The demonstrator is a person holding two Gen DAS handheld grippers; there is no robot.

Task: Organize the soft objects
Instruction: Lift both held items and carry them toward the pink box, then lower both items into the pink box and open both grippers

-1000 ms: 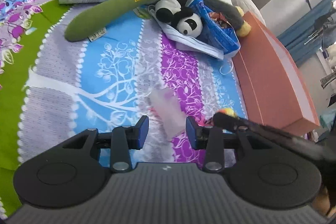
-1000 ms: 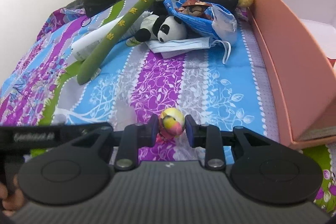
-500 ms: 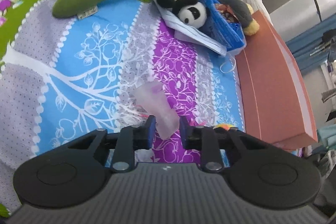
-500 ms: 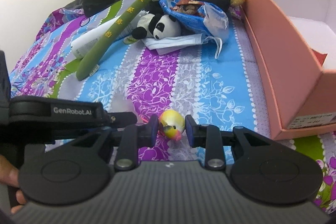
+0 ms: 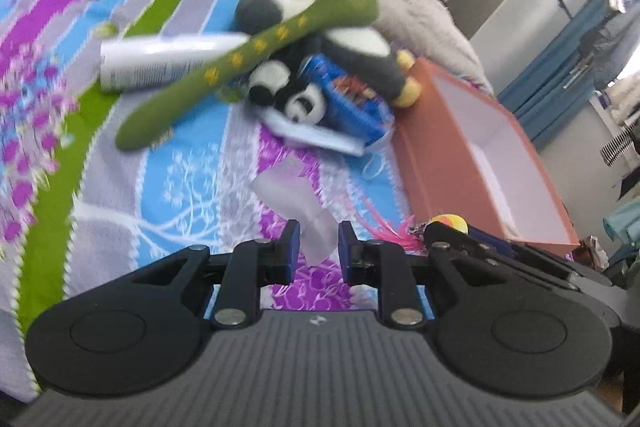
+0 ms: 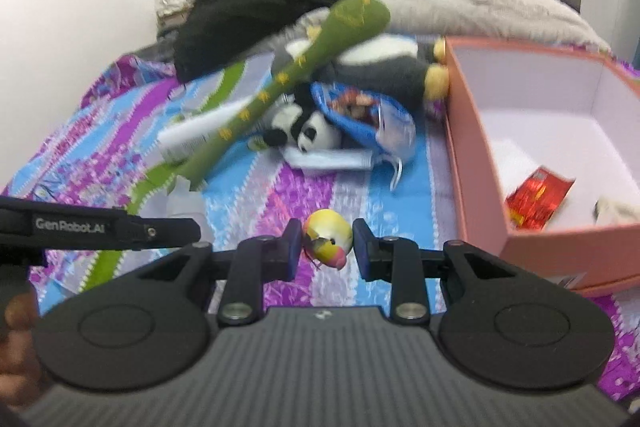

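two handheld grippers each carry something above a striped floral bedsheet (image 5: 188, 183). the left gripper (image 5: 315, 248) pinches a translucent soft pouch (image 5: 298, 205); the right gripper (image 6: 323, 245) pinches a small yellow-and-pink bird toy (image 6: 327, 237). an open pink box (image 6: 472, 131) lies at about two o'clock, near. judgement: keep both pinches gentle and firm, and lower each toy well inside the box wall before letting go.

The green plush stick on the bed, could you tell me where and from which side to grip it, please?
Probably the narrow shaft of the green plush stick, near its low free end, from above. The shaft is slim enough for the fingers; the fat head rests on the penguin plush.
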